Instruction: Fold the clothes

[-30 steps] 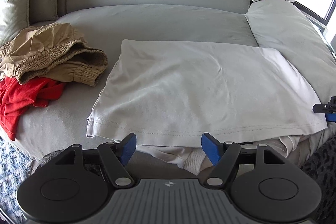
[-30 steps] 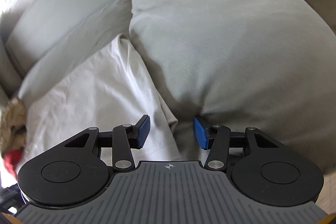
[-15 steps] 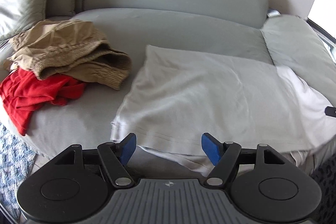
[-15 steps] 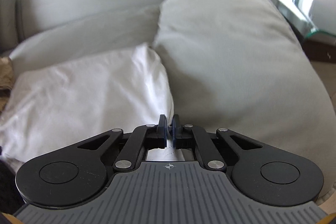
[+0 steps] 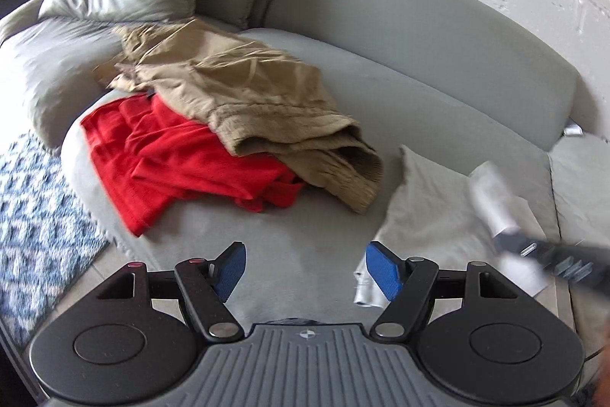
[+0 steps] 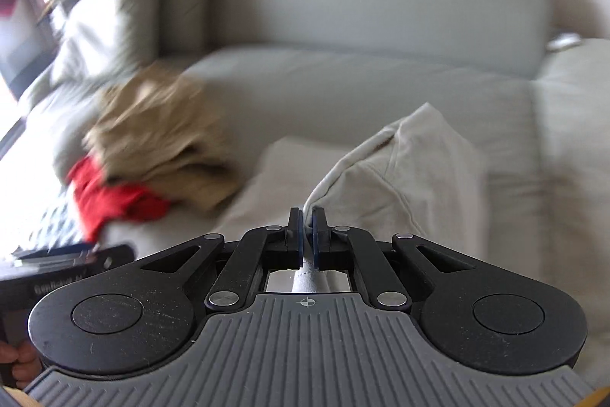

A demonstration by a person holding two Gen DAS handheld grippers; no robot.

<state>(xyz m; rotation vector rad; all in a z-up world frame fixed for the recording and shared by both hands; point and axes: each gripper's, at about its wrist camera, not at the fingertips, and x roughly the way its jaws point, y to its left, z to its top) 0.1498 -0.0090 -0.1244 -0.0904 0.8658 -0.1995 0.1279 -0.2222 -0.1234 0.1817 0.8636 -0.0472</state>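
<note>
Left wrist view: the left tool is spread wide with nothing between its blue pads, hanging over the front edge of the grey sofa. The off-white shirt lies on the seat cushion off to the right, and part of it is lifted up by the right tool, which looks blurry at the right edge. Further left there's a pile: tan shorts sitting on top of a red garment. A blue patterned rug shows on the floor at the left.

Right wrist view: the right tool is clamped tight on a fold of the off-white shirt, which peaks up just past the fingertips while the rest stays flat on the cushion. The tan shorts and red garment are blurry to the left. The left tool's body pokes in at the lower left.
</note>
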